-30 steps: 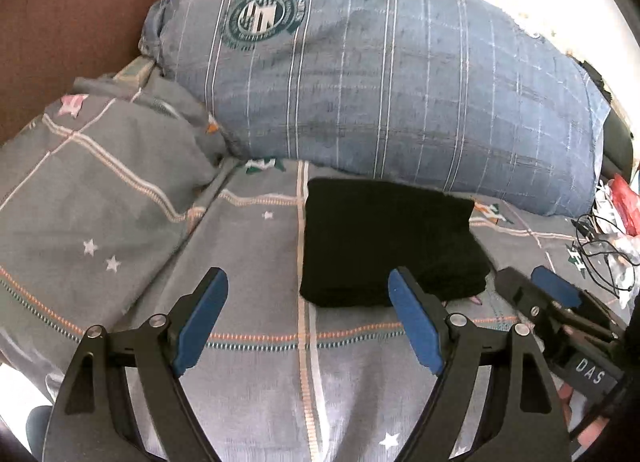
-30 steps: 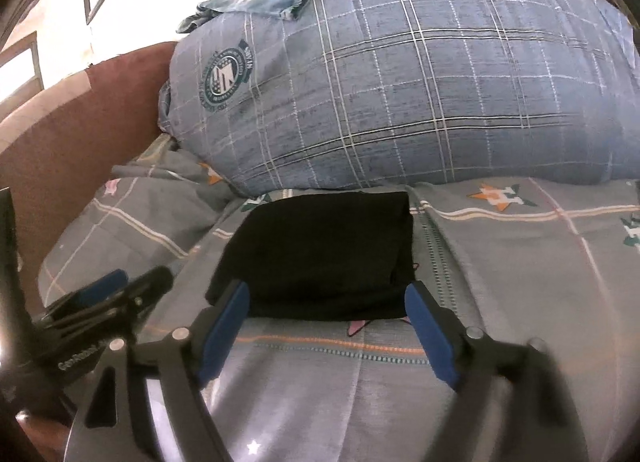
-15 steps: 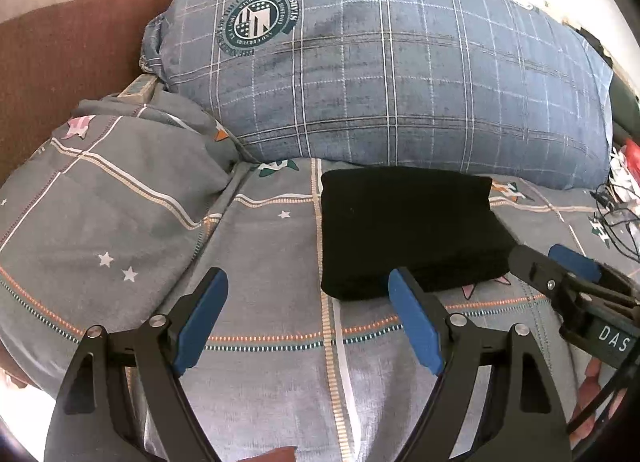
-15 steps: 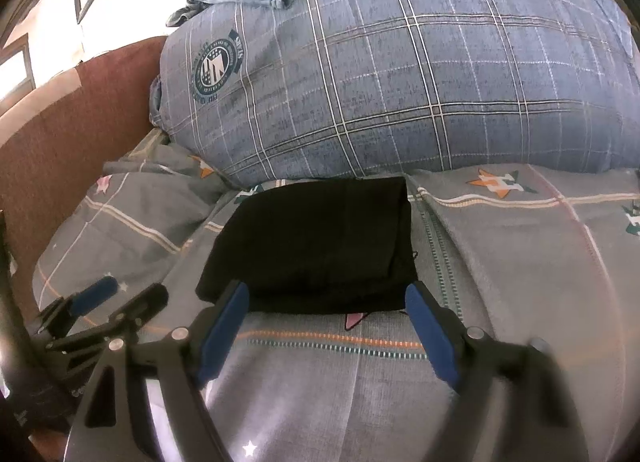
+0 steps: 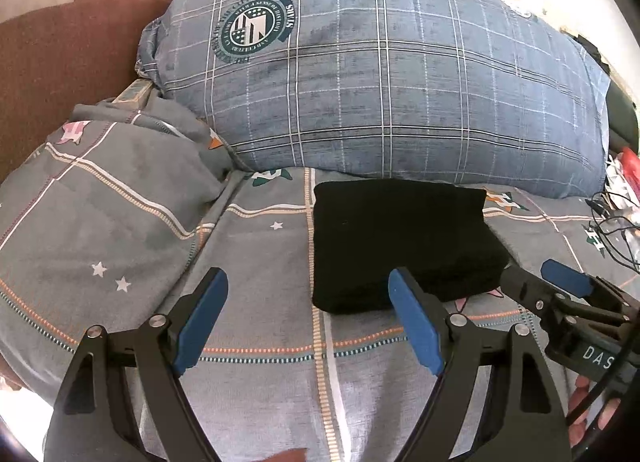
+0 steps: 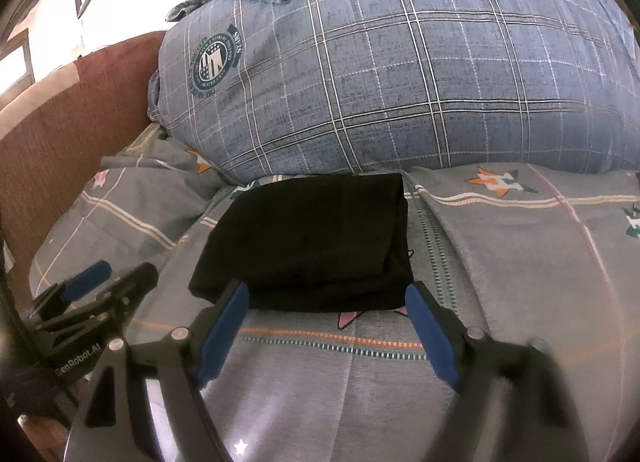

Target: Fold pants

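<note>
Both pairs of jaws are being held spread wide with nothing between them, the left gripper (image 5: pixel 308 316) over bare bedsheet (image 5: pixel 260 342) and the right gripper (image 6: pixel 328 320) just short of the near edge of the folded black pants (image 6: pixel 316 242). Compared with a second ago, the pants are being shown more squarely in the left view, the tilt of that view having levelled out, while the bundle itself is lying unchanged. Both grippers are being pointed downward toward the bed. From left to right, a brown headboard (image 5: pixel 60 54), rumpled sheet, the pants and flat open sheet are being seen, with the plaid pillow (image 5: pixel 400 94) touching the pants' far edge and cables (image 5: pixel 612 230) at the far right.
</note>
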Available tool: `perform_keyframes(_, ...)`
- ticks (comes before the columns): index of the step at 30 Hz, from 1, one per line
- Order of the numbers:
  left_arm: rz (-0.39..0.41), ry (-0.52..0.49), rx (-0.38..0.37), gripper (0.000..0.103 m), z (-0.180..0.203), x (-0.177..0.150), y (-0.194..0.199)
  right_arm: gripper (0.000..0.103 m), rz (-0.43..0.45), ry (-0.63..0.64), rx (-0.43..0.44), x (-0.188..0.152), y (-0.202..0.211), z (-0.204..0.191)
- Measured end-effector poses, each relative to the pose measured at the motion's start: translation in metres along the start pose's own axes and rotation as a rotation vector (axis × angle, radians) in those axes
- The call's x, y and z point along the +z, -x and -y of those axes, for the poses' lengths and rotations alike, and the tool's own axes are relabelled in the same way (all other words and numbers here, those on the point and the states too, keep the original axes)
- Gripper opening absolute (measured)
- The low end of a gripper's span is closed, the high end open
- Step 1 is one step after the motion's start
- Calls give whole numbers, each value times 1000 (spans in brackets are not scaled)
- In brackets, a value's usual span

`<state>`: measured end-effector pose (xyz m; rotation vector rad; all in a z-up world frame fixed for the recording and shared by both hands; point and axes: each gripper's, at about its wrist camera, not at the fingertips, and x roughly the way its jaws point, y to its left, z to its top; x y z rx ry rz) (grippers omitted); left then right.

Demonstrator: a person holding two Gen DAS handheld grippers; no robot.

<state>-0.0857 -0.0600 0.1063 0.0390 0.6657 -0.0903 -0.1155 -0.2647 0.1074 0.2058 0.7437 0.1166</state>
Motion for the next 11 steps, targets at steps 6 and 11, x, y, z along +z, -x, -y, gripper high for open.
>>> perform_keyframes(6, 10, -15, 3, 83, 6, 0, -1, 82, -11, -16, 0, -1, -1, 6)
perform_keyframes(11, -4, -12, 0, 83, 7, -2, -4, 82, -19, -18, -2, -3, -1, 9)
